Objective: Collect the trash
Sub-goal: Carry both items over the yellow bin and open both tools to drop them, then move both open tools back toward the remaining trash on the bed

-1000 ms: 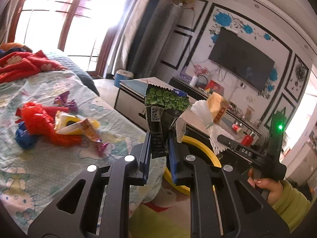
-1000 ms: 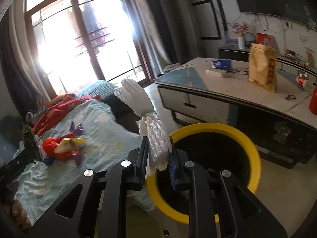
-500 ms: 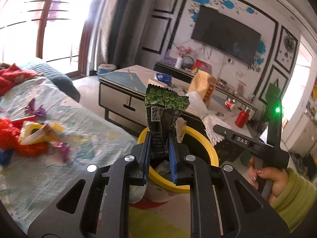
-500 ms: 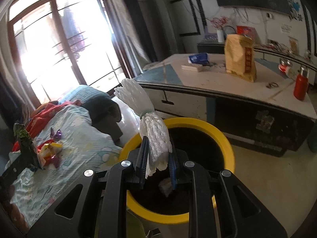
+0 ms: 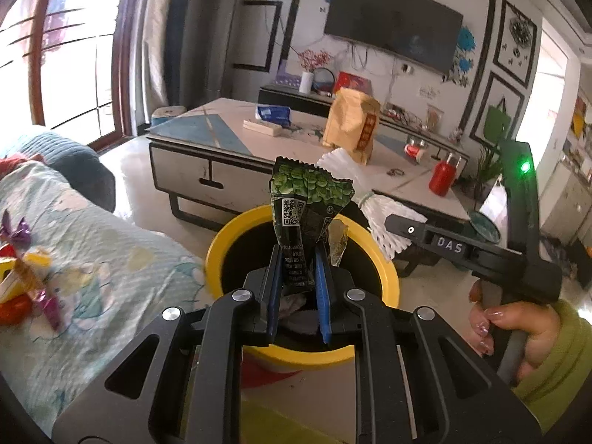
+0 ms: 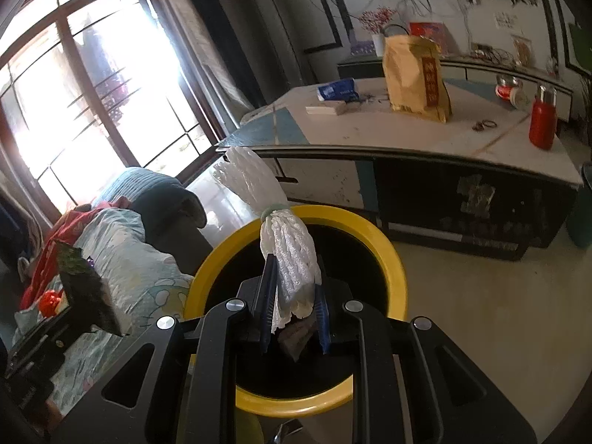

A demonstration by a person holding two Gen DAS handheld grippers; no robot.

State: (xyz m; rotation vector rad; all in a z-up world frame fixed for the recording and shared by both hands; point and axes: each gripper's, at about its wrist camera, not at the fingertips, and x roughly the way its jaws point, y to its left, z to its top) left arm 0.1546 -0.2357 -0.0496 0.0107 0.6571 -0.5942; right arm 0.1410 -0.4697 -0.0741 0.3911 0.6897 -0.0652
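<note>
Above the yellow bin (image 5: 388, 277), left tool (image 5: 296, 273) clamps an upright green wrapper (image 5: 307, 207); right tool (image 6: 294, 288) grips white foam netting (image 6: 288, 251) upright.

1 bin (image 5: 222, 244), 1 wrapper (image 5: 309, 199), 1 foam net (image 6: 292, 255)

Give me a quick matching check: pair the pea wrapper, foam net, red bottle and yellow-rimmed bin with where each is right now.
Things:
1. green pea wrapper
2. white foam net
3. red bottle
4. yellow-rimmed bin

Places:
A. standing on the coffee table
B. on the floor beside the sofa
C. clamped in the left claw
D. clamped in the right claw

Pairs: 1-C, 2-D, 3-A, 4-B
</note>
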